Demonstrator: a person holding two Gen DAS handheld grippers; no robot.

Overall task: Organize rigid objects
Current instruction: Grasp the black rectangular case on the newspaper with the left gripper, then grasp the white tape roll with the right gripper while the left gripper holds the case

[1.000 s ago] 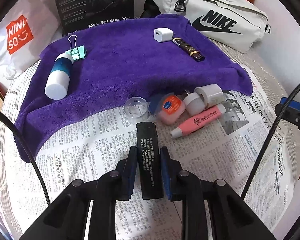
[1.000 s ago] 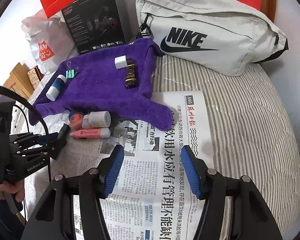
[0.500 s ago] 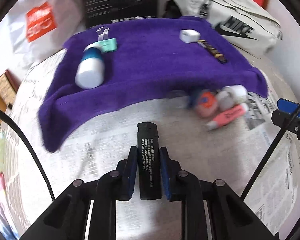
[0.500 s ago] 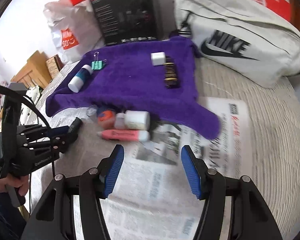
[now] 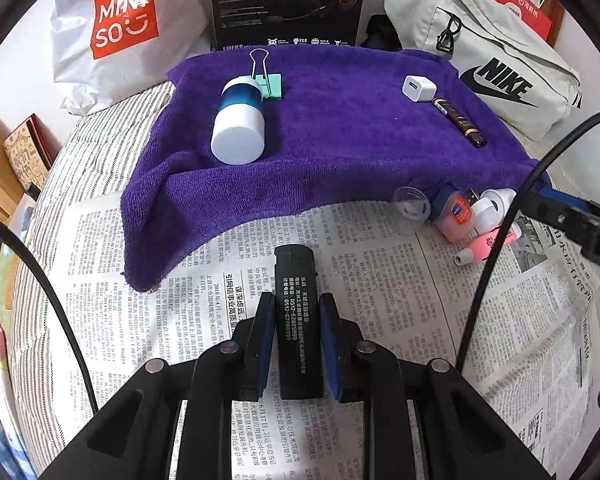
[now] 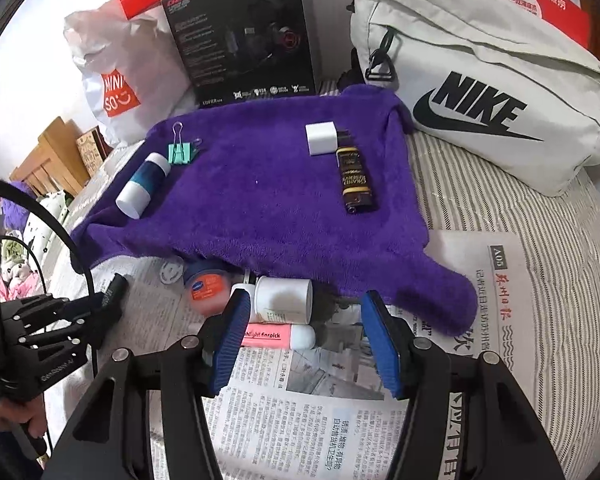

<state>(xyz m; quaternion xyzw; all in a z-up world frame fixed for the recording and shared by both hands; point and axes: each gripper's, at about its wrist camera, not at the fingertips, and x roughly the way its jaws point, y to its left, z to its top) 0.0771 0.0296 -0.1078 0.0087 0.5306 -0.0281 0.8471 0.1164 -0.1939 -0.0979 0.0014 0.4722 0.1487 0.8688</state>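
A purple towel (image 5: pixel 340 140) filled the upper middle of both views, spread over newspaper (image 5: pixel 160 320) on a striped bed (image 6: pixel 520 208). On it lay a white-capped bottle (image 5: pixel 238 124) at upper left and a white charger (image 5: pixel 419 89) at upper right. The left gripper (image 5: pixel 298 320) at lower centre held its jaws tight on a black lighter (image 5: pixel 298 300). The right gripper (image 6: pixel 306 334) kept its jaws half apart and empty above a pink highlighter (image 6: pixel 278 336).
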